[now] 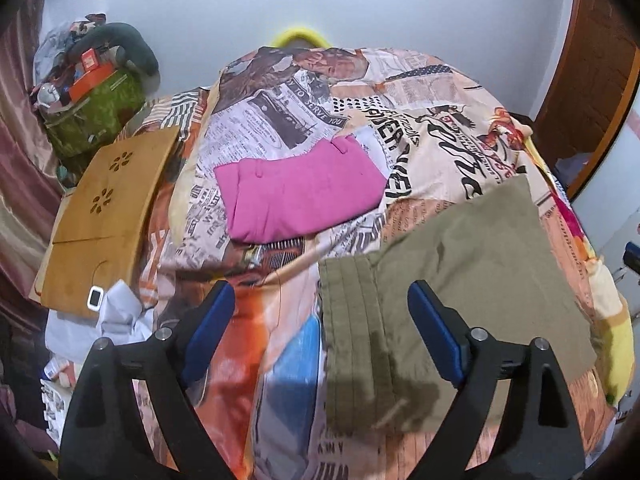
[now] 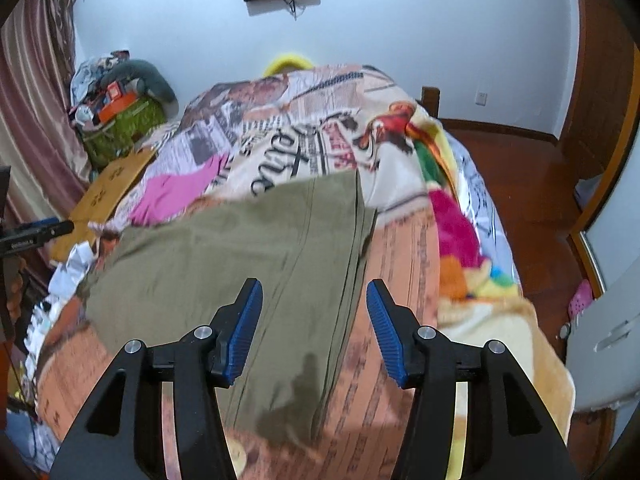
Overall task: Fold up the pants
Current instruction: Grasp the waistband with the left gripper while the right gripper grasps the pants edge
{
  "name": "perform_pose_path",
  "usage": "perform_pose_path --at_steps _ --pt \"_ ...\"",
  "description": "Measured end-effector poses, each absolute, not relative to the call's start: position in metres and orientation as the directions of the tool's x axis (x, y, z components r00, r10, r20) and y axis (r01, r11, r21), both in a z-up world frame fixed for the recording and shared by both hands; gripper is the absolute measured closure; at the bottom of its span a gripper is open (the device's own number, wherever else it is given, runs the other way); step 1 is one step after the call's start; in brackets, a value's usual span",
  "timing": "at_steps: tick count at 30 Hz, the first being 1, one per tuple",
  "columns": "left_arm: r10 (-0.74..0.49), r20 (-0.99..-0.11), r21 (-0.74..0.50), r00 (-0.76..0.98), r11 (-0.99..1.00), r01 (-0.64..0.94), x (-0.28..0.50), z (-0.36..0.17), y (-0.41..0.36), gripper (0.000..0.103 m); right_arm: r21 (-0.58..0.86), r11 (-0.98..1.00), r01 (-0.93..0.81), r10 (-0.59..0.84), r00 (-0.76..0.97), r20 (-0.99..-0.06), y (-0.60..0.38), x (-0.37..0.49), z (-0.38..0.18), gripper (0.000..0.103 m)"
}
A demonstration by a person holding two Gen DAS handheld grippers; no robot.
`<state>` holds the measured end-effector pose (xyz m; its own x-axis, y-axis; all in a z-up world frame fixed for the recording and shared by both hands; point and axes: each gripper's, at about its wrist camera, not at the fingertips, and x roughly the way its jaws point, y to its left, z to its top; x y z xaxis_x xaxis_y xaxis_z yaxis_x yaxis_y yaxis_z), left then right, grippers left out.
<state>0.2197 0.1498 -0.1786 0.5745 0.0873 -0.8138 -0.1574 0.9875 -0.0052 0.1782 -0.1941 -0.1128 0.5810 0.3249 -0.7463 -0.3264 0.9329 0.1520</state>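
Olive-green pants lie flat on the printed bedspread, with a dark damp patch near the front. In the right wrist view the pants spread across the bed's middle. My left gripper is open and empty, hovering over the pants' left stitched edge. My right gripper is open and empty above the pants' right edge. Folded pink pants lie farther back on the bed; they also show in the right wrist view.
A wooden lap tray lies at the bed's left side. A green bag with clutter stands at the back left. White crumpled cloth lies at the left front. Wooden floor and a door are to the right.
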Motion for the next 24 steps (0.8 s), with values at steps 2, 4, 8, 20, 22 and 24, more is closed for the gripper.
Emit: perform_pose_path --at_steps 2,4,8,20,22,24 --pt "0.084 -0.824 -0.004 0.561 0.988 -0.155 0.233 -0.185 0.151 0.014 0.15 0.933 -0.326 0.325 0.589 -0.74 -0.194 0.188 -0.112 0.053" --pt "0.083 -0.832 -0.002 0.549 0.988 -0.152 0.243 -0.19 0.151 0.014 0.149 0.935 -0.323 0.323 0.596 -0.736 -0.192 0.201 -0.114 0.053" --pt "0.087 -0.849 0.012 0.521 0.989 -0.146 0.265 -0.204 0.152 0.014 0.156 0.933 -0.324 0.327 0.583 -0.744 -0.189 0.225 -0.122 0.052" --pt "0.056 -0.906 -0.02 0.42 0.984 -0.175 0.307 -0.258 0.161 0.014 0.178 0.933 -0.312 0.324 0.515 -0.794 -0.181 0.315 -0.175 0.052" --pt "0.041 -0.911 -0.035 0.41 0.984 -0.176 0.309 -0.265 0.162 0.014 0.185 0.935 -0.303 0.323 0.511 -0.797 -0.18 0.328 -0.184 0.052" --pt "0.027 -0.918 -0.046 0.395 0.984 -0.174 0.312 -0.274 0.162 0.014 0.197 0.935 -0.296 0.328 0.505 -0.798 -0.18 0.338 -0.19 0.052"
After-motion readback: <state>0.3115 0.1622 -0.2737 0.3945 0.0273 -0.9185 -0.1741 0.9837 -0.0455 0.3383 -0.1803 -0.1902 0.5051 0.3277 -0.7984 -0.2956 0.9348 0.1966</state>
